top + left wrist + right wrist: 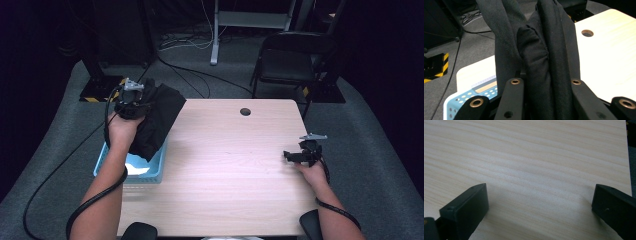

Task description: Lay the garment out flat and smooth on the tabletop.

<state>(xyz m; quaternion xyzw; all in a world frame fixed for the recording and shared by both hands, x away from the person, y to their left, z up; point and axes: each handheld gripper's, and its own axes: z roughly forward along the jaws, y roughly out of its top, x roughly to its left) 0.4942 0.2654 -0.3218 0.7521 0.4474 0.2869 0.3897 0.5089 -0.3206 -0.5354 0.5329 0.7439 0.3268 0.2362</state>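
Black cloth (157,120) hangs in a bunched, matte mass from the left gripper (131,102), draping down over the far end of the blue basket (155,167) at the table's (230,165) left edge; its folds hide much of the basket's inside, and what kind of garment it is cannot be made out; in the left gripper view the cloth (541,55) rises as thick, soft, rolled folds between the two black jaws, which are pressed in on it, so the left gripper (546,82) is clamped on the cloth; the basket (461,100) shows there as a pale blue perforated corner, cut off by the frame; something white (137,167) lies in the basket, too blurred to identify; the table is pale wood-grain laminate with a round cable hole (245,111) near its far edge; the left forearm reaches forward and up, hand wrapped around the gripper above the table's far left corner; the right gripper (290,156) rests low near the right edge, pointing leftward across the table, wrist straight; in the right gripper view its jaws stand wide apart with bare wood between them, the right gripper (539,195) holding nothing.
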